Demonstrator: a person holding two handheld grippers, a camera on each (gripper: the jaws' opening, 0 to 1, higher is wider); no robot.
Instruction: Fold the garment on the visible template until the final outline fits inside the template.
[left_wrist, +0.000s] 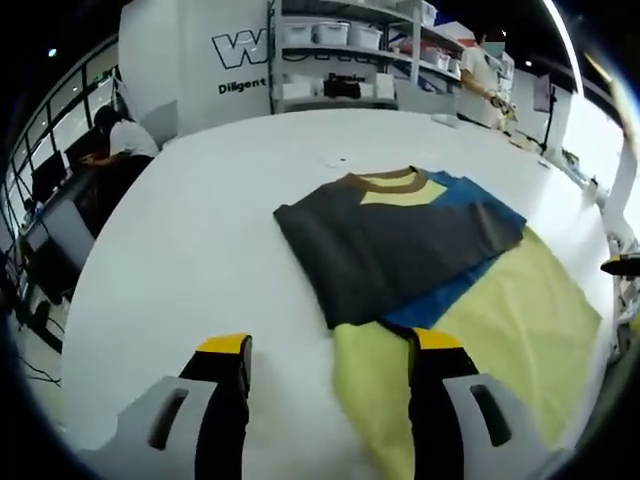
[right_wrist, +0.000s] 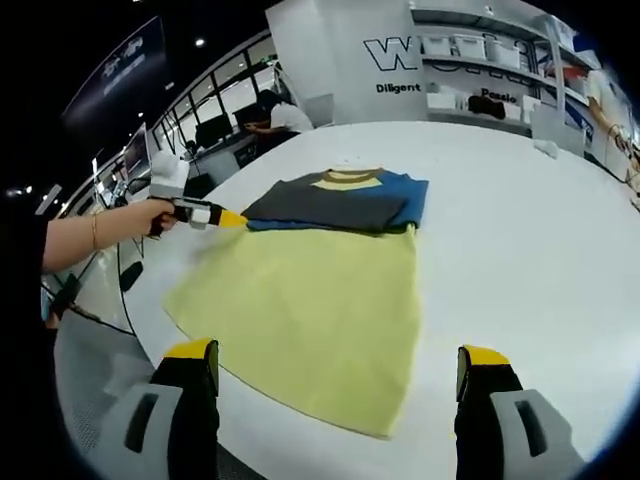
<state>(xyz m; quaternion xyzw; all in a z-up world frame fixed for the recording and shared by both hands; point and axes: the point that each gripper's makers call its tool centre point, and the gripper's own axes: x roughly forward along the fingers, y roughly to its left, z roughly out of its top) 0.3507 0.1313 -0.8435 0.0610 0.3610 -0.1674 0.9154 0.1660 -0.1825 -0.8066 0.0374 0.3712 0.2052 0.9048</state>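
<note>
Both claws gape wide, holding nothing: left claw (left_wrist: 325, 370) over the near edge of the shirt (left_wrist: 420, 260), right claw (right_wrist: 335, 375) over its yellow hem, shirt flat mid-surface (left_wrist: 200, 230) with dark sleeves already folded across the chest, likely lined up to lift the hem next.

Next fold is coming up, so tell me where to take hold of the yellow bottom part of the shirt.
Grip the yellow hem at its two near corners, coming in low from the near table edge. The hem lies flat, unfolded and closest to both tools, so it can likely be lifted toward the folded dark sleeves.
</note>
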